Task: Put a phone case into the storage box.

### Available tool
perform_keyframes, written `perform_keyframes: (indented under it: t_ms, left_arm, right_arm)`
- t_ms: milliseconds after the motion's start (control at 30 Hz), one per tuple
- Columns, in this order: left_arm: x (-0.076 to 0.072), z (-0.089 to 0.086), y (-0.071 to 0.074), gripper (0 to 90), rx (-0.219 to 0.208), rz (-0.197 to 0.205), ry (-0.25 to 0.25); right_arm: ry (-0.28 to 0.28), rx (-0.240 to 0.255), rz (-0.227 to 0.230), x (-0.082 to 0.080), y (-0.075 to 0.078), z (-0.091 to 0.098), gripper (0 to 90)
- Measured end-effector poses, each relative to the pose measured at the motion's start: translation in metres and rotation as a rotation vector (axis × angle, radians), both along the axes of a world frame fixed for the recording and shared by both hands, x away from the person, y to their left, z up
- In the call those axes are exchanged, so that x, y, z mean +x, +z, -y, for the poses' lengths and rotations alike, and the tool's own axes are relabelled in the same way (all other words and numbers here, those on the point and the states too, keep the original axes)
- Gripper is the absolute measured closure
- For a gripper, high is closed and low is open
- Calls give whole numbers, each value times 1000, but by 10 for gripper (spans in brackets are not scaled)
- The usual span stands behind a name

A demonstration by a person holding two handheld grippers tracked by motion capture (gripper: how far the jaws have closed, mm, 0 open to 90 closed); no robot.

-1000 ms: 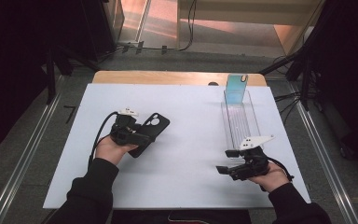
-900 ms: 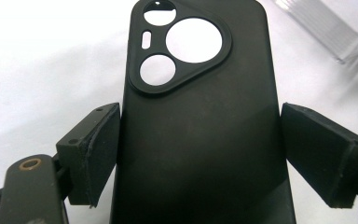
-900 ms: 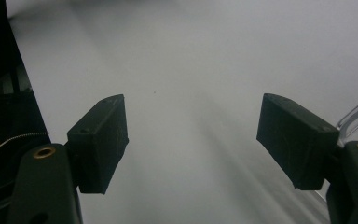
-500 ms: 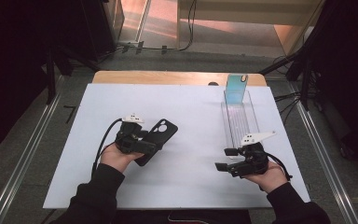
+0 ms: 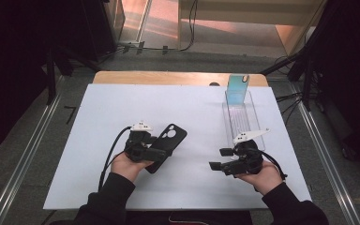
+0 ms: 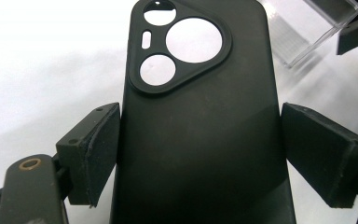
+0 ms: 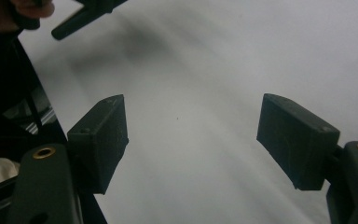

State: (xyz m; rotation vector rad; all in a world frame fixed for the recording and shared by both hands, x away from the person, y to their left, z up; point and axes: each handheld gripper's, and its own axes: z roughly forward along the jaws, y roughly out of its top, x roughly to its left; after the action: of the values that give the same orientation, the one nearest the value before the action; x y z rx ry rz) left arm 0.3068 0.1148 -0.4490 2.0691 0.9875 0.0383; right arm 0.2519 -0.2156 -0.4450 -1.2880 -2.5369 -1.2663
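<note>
Case (image 6: pixel 196 121) sits lower left of centre in the high view, clamped across its width by the left gripper (image 5: pixel 161 151), likely to carry it toward the clear box (image 5: pixel 242 117). Right gripper (image 5: pixel 218 159) waits lower right, jaws wide apart and empty.

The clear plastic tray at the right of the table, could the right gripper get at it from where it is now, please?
Probably yes. The right gripper is open and empty, and the clear plastic tray lies just beyond that hand, with bare white table around. It points away from the tray, so the hand must turn first.
</note>
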Motion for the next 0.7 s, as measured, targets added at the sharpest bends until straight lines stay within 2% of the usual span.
perform_keyframes:
  t_ms: [233, 433, 700]
  left_arm:
    - [-3, 7, -6, 149, -50, 30, 45]
    - [-8, 10, -12, 148, -75, 123, 67]
    - [-13, 14, -18, 148, -90, 180, 87]
  right_arm:
    - [-39, 15, -8, 5, 8, -6, 223]
    - [-52, 29, 8, 9, 16, -12, 223]
    - [-73, 39, 17, 16, 22, -23, 223]
